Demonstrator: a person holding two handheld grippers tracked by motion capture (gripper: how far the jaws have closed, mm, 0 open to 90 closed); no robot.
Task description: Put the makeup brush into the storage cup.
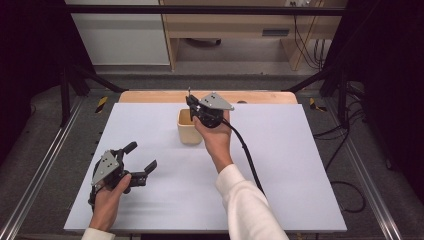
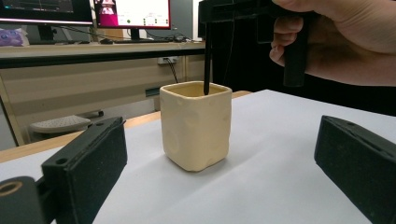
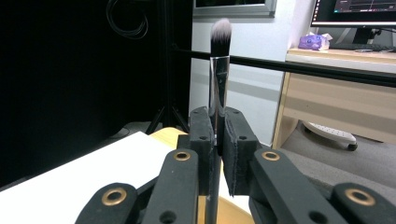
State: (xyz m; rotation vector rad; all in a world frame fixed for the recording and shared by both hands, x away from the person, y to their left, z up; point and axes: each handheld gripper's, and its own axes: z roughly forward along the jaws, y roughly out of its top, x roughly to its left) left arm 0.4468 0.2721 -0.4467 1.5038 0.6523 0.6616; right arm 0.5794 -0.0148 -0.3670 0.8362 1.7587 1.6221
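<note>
Brush [image 3: 219,70], light and stiff-handled, pinched mid-handle by the right gripper [image 1: 194,106] at frame centre, bristles up, handle end inside the cream cup [image 1: 189,127]. Cup looks rigid, probably ceramic and breakable. Left gripper [image 1: 141,157], lower left, spread wide and empty.

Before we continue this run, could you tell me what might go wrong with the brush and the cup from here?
1. The right tool grips the makeup brush upright, its handle tip just inside the cream cup; released now, it might lean and tip the cup, though that is uncertain.
2. The cup stands free on the white sheet; a knock from the handle may shift it.
3. The left tool is open and apart, steadying nothing.
</note>
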